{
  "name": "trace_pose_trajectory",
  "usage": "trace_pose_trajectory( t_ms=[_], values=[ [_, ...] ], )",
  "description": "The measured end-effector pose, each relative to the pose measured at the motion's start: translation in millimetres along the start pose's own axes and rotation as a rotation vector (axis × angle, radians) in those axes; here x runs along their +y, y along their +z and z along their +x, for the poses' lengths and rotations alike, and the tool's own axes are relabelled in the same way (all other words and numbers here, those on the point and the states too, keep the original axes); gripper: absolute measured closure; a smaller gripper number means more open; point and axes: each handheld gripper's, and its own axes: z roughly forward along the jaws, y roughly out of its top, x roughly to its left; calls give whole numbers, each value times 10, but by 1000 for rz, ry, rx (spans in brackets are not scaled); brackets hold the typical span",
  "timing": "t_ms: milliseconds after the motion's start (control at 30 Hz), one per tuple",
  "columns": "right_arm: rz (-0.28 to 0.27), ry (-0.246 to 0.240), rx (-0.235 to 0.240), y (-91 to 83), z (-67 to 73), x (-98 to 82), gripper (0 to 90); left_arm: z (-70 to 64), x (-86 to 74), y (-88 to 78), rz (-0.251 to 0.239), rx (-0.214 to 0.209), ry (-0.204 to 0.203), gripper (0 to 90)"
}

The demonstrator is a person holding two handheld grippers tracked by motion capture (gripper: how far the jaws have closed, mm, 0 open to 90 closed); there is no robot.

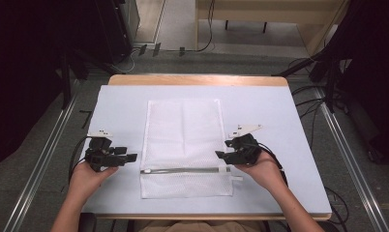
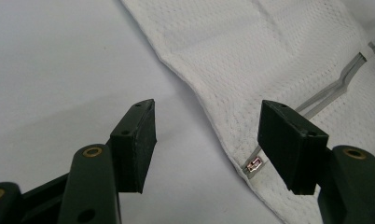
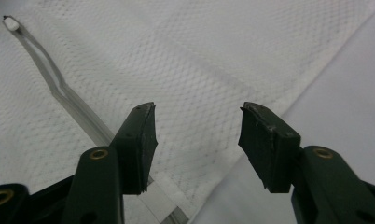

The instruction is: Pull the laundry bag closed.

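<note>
Here, one white mesh bag (image 1: 183, 145) between two open, empty claws: left claw (image 1: 132, 157), right claw (image 1: 220, 154).

Both forearms reach forward, left hand-held gripper (image 1: 130, 157) and right hand-held gripper (image 1: 220, 154) with jaws apart.

1 white mesh laundry bag (image 1: 182, 145) at table centre, w/ 1 zipper (image 1: 183, 170) across it toward 6 o'clock and 1 zipper pull (image 1: 236, 178) at the 3 o'clock end. 2 handheld grippers: left gripper (image 1: 130, 157) at 9 o'clock of the bag, right gripper (image 1: 220, 154) at 3 o'clock. 2 hands. 1 table (image 1: 197, 80) w/ 1 pale blue cover sheet (image 1: 270, 111).
</note>
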Motion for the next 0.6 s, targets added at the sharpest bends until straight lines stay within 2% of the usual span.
trace_pose_trajectory(
  t_ms=[233,433,600],
  values=[
    [-2,-28,39,72,119,149,494,0,-5,0,-9,13,9,378],
    [6,-18,50,160,193,258,493,10,-4,2,-8,12,11,382],
    [12,-54,68,284,318,360,493,13,-6,-21,-31,9,16,386]
  ],
)
